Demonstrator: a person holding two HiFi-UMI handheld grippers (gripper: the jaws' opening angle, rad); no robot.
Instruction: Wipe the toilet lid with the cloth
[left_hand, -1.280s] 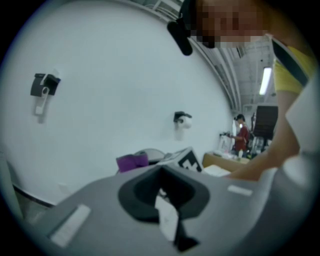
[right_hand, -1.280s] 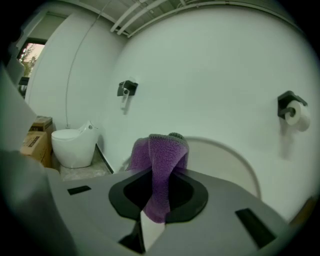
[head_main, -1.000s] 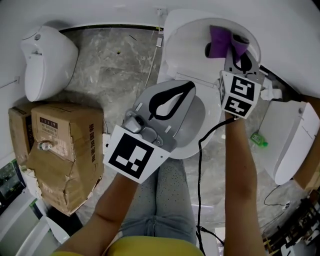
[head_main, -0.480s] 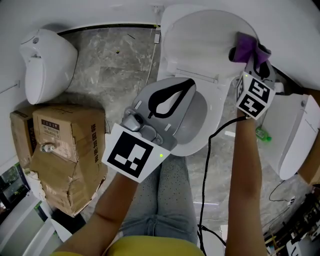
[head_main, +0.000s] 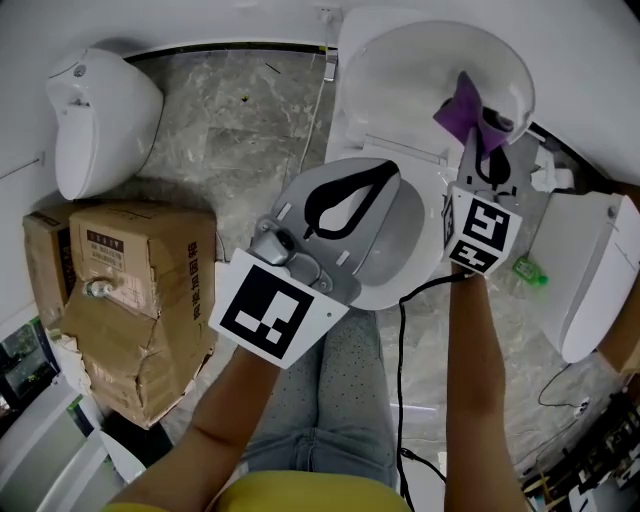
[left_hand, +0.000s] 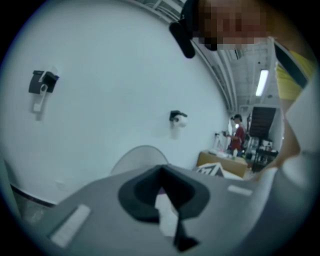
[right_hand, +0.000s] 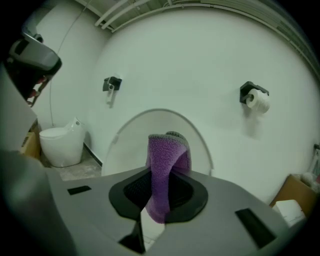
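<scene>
Nearest the camera, the person's grey speckled trousers (head_main: 325, 400) showed between two bare forearms, and a thin black cable (head_main: 402, 360) ran down beside the right one. The left gripper (head_main: 383, 172) hung over the white oval toilet seat and bowl (head_main: 425, 215), its jaws clenched together with nothing between them. The right gripper (head_main: 488, 150) reached further ahead, its jaws clamped on a purple fleecy cloth (head_main: 460, 102). In the right gripper view the cloth stood up out of the black pads, its folded upper end rising in front of the raised white rounded toilet lid (head_main: 400, 70). From the head view the cloth lay over the right part of the lid's inner face; whether it actually pressed on the surface could not be told.

On the left, a battered brown cardboard box (head_main: 130, 290) stood on the grey marbled floor (head_main: 230, 130), and beyond it a second white ceramic toilet (head_main: 100, 120) sat close to the wall. On the right, another white toilet-shaped fixture (head_main: 590, 280) stood beside the one being worked on, with a small green object (head_main: 528, 273) on the floor between them.

Behind the lid rose a plain white wall (right_hand: 200, 65). A black holder with a white paper roll (right_hand: 256, 99) hung on it to the right of the lid, and a small dark wall fitting (right_hand: 112, 84) was mounted to the left.
</scene>
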